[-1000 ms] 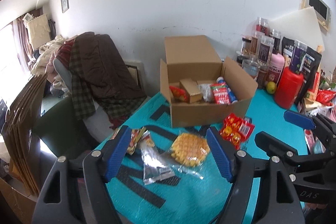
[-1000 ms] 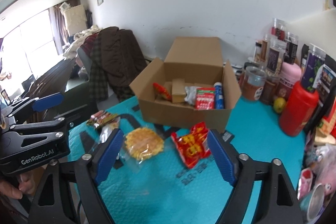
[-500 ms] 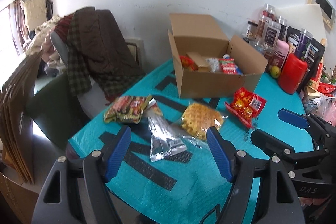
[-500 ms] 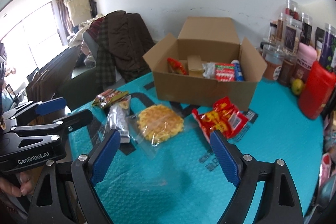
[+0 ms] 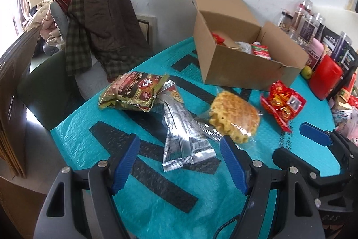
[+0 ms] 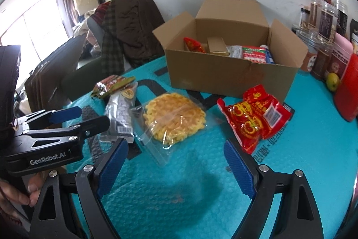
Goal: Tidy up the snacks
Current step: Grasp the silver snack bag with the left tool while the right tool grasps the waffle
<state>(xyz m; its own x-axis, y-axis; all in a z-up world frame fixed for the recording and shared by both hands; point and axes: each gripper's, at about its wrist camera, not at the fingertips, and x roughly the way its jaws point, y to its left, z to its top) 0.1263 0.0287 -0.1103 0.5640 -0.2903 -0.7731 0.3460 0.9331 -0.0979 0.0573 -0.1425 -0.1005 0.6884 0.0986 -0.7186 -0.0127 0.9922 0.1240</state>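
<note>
Teal surface (image 5: pixel 94 133) carries loose snacks before the box (image 5: pixel 241 68); left tool (image 5: pixel 180 162), released, straddles the silver packet (image 5: pixel 183 138), long axis pointing away; right tool (image 6: pixel 176 168), released, faces the waffle (image 6: pixel 175 119).

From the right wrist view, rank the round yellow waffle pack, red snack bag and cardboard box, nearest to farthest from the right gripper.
1. Waffle pack: just ahead of the right gripper, centre-left.
2. Red snack bag: ahead, to the right.
3. Cardboard box: behind both.

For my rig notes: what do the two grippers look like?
Both are black plastic frames with silver screws and blue ribbed pads. The left gripper shows white "GenRobot.AI" lettering on its side in the right wrist view; the right gripper shows faint "DAS" lettering. A thin black cable runs below.
</note>
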